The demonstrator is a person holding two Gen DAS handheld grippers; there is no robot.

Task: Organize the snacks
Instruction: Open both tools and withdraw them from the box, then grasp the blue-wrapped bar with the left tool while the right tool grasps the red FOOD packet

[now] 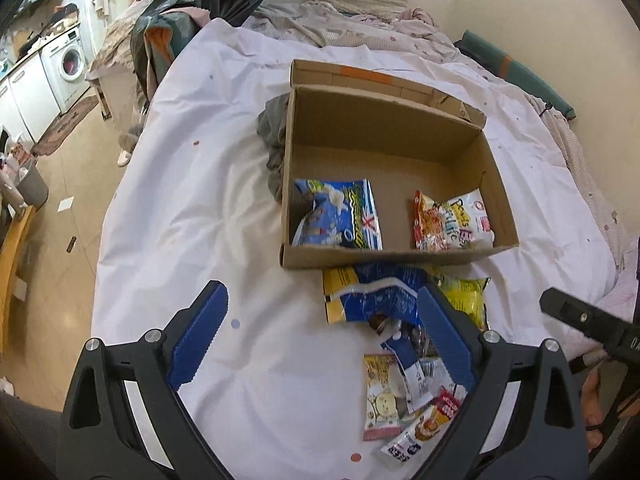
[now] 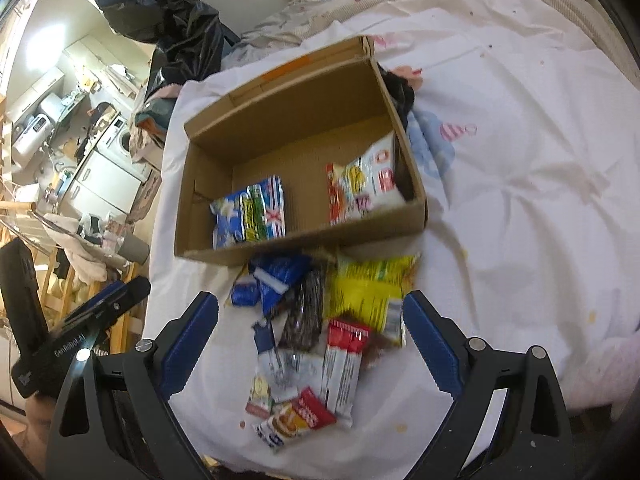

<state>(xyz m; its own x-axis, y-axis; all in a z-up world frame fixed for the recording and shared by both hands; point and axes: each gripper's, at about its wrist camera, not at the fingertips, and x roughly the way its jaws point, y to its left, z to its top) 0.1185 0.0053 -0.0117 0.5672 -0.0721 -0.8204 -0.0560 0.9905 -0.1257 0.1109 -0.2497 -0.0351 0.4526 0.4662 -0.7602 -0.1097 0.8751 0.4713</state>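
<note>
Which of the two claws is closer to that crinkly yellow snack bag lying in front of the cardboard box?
Right. The right claw hangs open over the pile, the yellow snack bag just inside its right-hand finger. The left claw sits off to the bag's left, over bare sheet.

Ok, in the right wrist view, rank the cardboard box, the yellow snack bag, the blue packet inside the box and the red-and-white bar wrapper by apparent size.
1. Cardboard box
2. Yellow snack bag
3. Blue packet and red-and-white bar wrapper: look alike; the wrapper lies nearer the camera, so unranked.

The left tool (image 2: pixel 80 316), seen from the right wrist, bears "GenRobot.AI", and the white snack bag (image 1: pixel 460 220) in the box reads "Life".
</note>
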